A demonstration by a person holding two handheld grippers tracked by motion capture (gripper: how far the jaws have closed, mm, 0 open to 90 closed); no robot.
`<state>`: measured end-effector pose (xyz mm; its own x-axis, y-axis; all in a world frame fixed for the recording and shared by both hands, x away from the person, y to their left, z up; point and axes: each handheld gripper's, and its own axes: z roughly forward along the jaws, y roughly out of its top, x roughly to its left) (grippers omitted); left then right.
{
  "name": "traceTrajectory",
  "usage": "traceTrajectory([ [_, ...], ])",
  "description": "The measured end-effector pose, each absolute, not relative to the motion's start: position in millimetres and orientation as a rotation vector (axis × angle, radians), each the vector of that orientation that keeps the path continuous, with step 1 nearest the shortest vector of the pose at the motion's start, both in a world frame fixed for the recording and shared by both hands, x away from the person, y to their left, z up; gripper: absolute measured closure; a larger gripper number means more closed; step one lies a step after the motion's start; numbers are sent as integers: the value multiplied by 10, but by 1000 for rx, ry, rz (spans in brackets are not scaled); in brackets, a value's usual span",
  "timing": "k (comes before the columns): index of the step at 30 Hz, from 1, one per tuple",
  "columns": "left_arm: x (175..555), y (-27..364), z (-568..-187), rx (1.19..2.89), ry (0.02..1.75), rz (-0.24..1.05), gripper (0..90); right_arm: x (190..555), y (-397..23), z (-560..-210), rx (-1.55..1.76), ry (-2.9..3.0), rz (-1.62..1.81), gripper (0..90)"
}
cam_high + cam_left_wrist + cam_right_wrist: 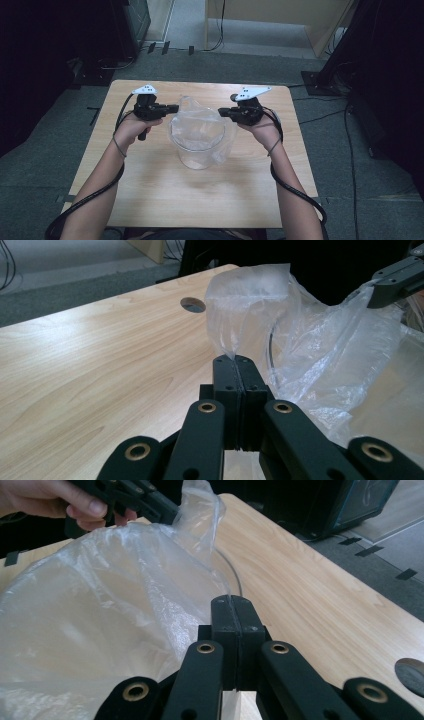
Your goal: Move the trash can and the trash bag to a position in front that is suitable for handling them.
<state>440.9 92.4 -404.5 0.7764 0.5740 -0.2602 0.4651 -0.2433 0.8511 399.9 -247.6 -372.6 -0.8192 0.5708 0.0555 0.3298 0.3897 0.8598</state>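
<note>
I'm holding a thin clear plastic bag [200, 127] draped in a clear round container [200, 155] mid-table: left gripper [172, 107] and right gripper [223, 112] each clamping jaws together on opposite bag edges. Film looks light, limp, slippery, tear-prone; gripping the rim hem seems best. Beyond: wooden table [150, 185], grey carpet, cables.

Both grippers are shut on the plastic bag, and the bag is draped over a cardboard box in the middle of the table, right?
Not quite: it is a clear round container, not a cardboard box; the high view shows it. The left gripper and right gripper are indeed shut on the plastic bag, mid-table.
</note>
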Motion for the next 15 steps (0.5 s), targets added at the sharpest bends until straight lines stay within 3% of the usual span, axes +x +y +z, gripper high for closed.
traceTrajectory([
  [15,4445,879,-4240,1912,816,148,894,4156,-2591,-4033,976,2337,1374,880],
])
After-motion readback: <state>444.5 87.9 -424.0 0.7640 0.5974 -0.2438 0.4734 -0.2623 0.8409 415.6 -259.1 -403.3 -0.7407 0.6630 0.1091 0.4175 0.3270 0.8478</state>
